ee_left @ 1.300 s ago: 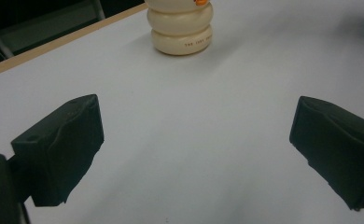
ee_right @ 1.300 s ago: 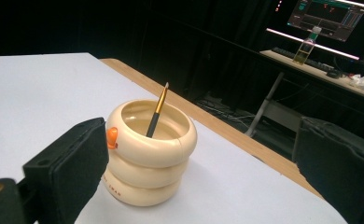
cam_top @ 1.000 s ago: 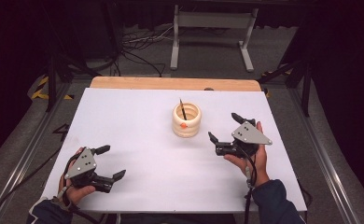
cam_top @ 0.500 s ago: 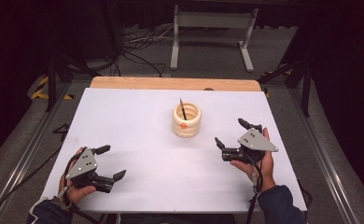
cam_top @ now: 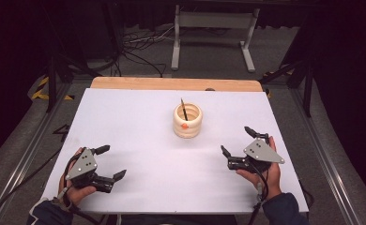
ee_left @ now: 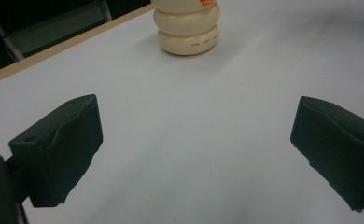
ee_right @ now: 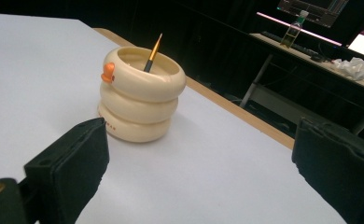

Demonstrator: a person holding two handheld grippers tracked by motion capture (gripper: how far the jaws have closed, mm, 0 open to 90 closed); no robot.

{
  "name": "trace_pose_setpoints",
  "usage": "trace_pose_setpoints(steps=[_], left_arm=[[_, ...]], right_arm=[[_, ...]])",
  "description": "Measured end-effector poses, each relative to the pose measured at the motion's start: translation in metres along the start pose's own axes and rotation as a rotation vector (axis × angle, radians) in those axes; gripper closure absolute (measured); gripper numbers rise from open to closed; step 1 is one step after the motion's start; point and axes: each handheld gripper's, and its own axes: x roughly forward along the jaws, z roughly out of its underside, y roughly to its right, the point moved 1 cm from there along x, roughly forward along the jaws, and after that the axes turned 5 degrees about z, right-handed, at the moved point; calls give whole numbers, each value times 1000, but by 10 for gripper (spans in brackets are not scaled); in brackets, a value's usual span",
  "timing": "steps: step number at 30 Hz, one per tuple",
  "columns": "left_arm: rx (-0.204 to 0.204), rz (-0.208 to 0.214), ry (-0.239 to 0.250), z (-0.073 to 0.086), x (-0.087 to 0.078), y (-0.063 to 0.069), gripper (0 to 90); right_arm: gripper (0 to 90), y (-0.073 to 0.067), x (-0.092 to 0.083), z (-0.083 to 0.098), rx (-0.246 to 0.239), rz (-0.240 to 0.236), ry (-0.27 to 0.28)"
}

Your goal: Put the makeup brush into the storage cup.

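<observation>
A cream ribbed holder [cam_top: 187, 121] [ee_left: 186, 27] [ee_right: 140, 94] with an orange knob stands upright near the middle of the white table [cam_top: 139, 122]. A thin dark pencil [cam_top: 184, 108] [ee_right: 153, 53] leans inside it. My left gripper [cam_top: 110, 161] [ee_left: 194, 149] rests near the front left, jaws wide open with nothing between them. My right gripper [cam_top: 237, 139] [ee_right: 199, 172] is held at the front right, a short way from the holder, open and empty.
A wooden strip [cam_top: 171, 84] runs along the table's far edge. Beyond it on the floor are a metal stand [cam_top: 214, 28] and cables [cam_top: 139, 47]. Metal rails flank the table. In the right gripper view a desk with monitors [ee_right: 325, 14] sits far off.
My right gripper has drawn back from the holder, toward the front right of the table. The left gripper has stayed where it was.
</observation>
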Motion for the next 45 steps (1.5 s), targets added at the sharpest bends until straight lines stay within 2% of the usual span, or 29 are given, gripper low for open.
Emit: trace_pose_setpoints(steps=[7, 15, 22, 36, 41, 45], left_arm=[[3, -5, -8, 1, 0, 0, 32], [-7, -5, -1, 1, -1, -1, 32], [-5, -10, 0, 1, -1, -2, 32], [3, -13, -3, -1, 0, -1, 32], [1, -17, -4, -1, -1, -2, 32], [7, -19, -3, -1, -1, -1, 32]], right_arm=[[44, -2, -10, 10, 2, -7, -13], [58, -3, -19, 19, -20, -3, -28], [55, 1, -30, 32, -2, 18, -43], [49, 4, -47, 57, 11, 10, -91], [39, 5, -52, 61, 26, 5, -89], [15, 4, -54, 62, 19, 4, -95]])
